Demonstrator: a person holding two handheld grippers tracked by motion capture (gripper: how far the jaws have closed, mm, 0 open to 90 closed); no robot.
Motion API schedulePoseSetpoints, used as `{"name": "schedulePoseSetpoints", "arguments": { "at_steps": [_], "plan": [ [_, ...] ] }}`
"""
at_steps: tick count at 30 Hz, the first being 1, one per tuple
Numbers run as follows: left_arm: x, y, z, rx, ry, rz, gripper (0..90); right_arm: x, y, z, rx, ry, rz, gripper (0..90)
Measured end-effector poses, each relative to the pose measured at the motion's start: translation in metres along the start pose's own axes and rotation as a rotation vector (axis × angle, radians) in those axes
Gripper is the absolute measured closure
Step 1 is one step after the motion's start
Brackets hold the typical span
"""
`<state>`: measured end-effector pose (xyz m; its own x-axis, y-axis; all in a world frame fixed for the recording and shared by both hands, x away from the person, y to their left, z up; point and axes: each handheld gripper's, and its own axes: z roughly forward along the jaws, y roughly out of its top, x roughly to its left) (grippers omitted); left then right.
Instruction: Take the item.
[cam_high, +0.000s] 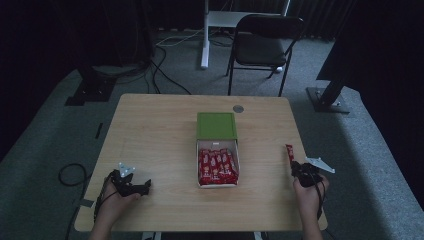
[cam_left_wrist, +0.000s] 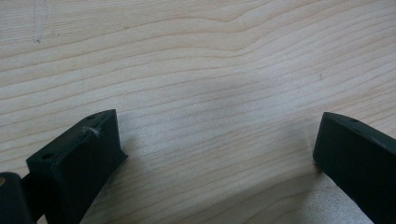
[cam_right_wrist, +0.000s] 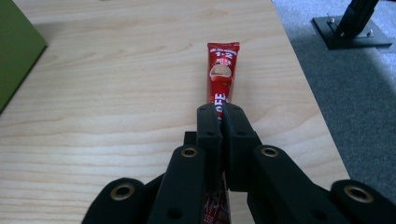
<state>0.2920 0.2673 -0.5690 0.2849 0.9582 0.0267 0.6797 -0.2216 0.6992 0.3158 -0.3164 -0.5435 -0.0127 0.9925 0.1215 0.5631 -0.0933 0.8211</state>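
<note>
In the high view a pale wooden table (cam_high: 150, 130) stands on grey carpet in a dim room, with a black folding chair (cam_high: 262, 45) at the top of the frame and a white stand (cam_high: 206, 35) beside it. At the table's centre sits an open box (cam_high: 218, 184) of red sachets, its green lid (cam_high: 216, 125) lying just above it. The left gripper (cam_high: 146, 186) rests at the lower left, the right gripper (cam_high: 295, 168) at the lower right, with a red sachet (cam_high: 289, 152) sticking up from it toward the top of the frame. The left gripper view adds close wood grain, its jaws wide apart with nothing between them. The right gripper view shows the jaws clenched on the sachet's near end, its printed far end lying over the table beside the right edge, and the green lid at the left edge of the frame.
</note>
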Motion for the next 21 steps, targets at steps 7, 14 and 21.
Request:
{"name": "schedulePoseSetpoints", "arguments": {
  "at_steps": [7, 14, 21],
  "plan": [
    [0.000, 0.000, 0.000, 0.000, 0.000, 0.000, 1.7, -0.008, -0.005, 0.003, 0.008, -0.029, 0.010, 86.5],
    [0.000, 0.000, 0.000, 0.000, 0.000, 0.000, 1.7, -0.011, -0.014, 0.010, 0.055, -0.035, 0.011, 86.3],
    [0.000, 0.000, 0.000, 0.000, 0.000, 0.000, 1.7, -0.011, -0.019, 0.015, 0.086, -0.032, 0.005, 85.5]
  ]
}}
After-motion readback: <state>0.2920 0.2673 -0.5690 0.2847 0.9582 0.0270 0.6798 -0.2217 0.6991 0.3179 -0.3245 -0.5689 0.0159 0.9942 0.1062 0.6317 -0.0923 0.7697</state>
